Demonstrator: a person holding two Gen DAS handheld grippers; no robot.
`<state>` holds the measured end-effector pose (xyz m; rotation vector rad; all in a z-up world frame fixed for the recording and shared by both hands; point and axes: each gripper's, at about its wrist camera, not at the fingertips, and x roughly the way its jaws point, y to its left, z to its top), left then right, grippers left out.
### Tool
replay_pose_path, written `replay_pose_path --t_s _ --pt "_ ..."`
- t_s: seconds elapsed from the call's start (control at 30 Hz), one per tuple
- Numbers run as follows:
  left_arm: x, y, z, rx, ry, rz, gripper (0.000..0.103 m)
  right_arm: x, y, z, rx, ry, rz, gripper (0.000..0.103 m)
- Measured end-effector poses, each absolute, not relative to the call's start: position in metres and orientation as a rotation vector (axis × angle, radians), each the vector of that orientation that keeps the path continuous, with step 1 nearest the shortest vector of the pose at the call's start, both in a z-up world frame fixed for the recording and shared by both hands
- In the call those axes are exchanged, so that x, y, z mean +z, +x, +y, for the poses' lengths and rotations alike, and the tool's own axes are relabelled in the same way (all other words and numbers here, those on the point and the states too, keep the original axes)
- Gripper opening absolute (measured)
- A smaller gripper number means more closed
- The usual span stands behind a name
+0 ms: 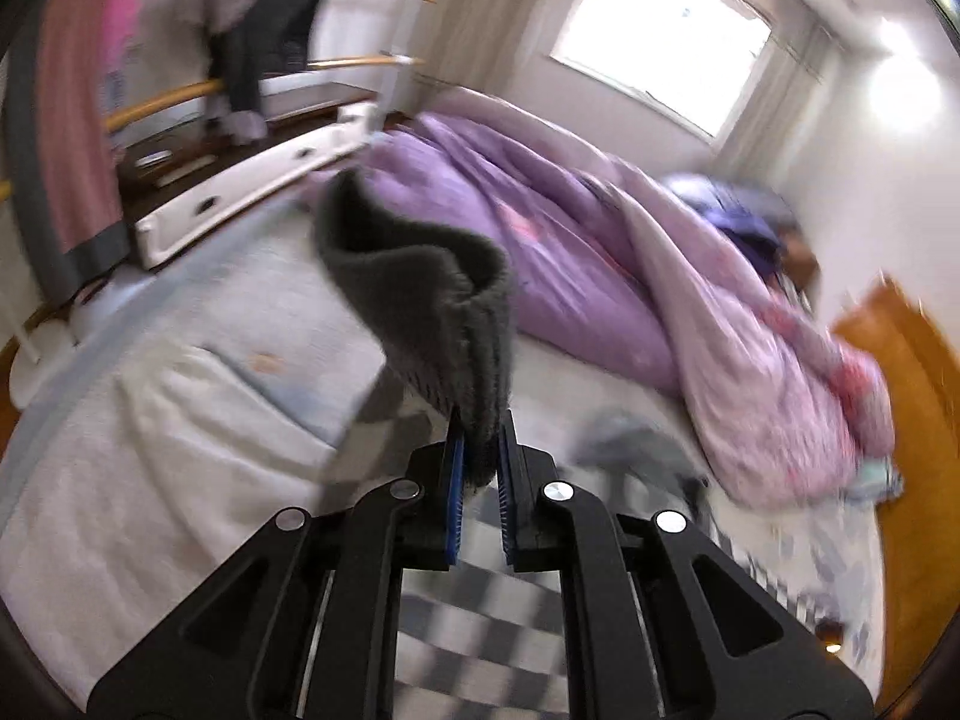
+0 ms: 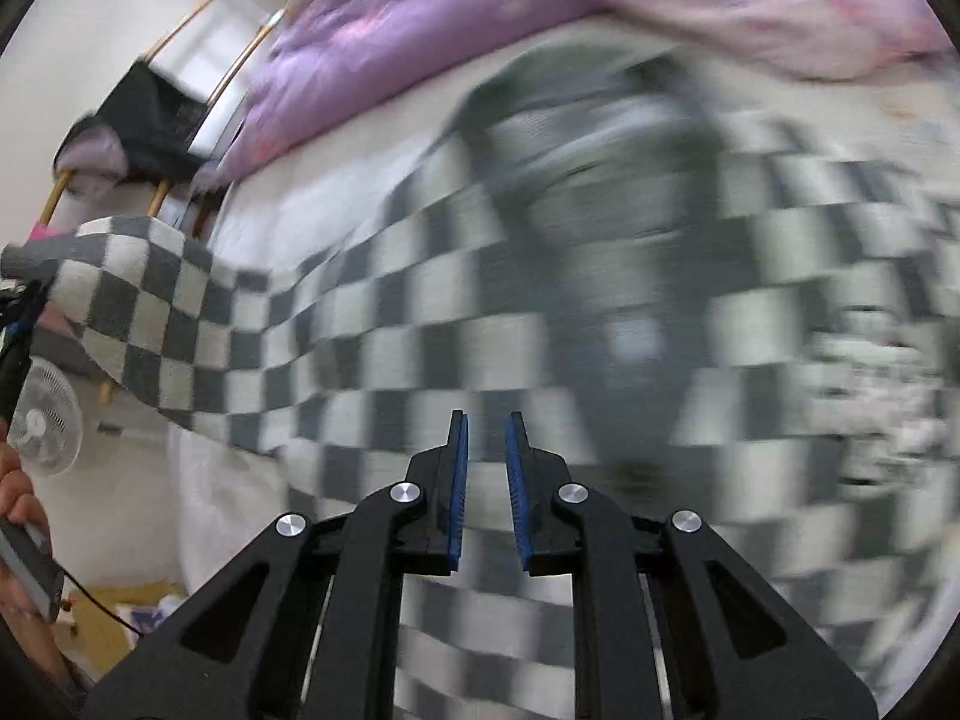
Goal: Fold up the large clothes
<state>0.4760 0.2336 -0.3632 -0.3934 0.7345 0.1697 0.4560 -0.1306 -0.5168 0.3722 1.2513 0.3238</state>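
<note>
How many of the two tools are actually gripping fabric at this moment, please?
1. The left tool is shut on the checked garment's grey hem, lifted above the bed. The right tool hangs over the checked fabric, pads apart, nothing between them.

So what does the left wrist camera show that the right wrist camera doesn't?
Only the left wrist view shows the bright window, the white drawer unit and the left gripper shut on the grey fuzzy garment edge. Only the right wrist view shows the white standing fan, a hand and the right gripper, nothing between its pads. Both show the purple quilt and the grey-and-white checkered garment.
</note>
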Motion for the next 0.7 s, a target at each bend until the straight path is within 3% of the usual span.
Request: replay_pose_path --t_s 0.2,0.4,0.7 --pt "-0.414 0.515 0.066 0.082 -0.241 0.842 0.01 -0.485 0.445 -0.273 0.125 0.401 1.158 0.014" --pt "-0.503 0.539 -0.057 -0.005 -0.127 0.991 0.01 -0.487 0.431 -0.408 -0.057 0.459 1.127 0.014" --pt "-0.573 0.532 -0.131 0.017 0.021 1.108 0.01 -0.529 0.409 -0.541 -0.293 0.65 1.099 0.014"
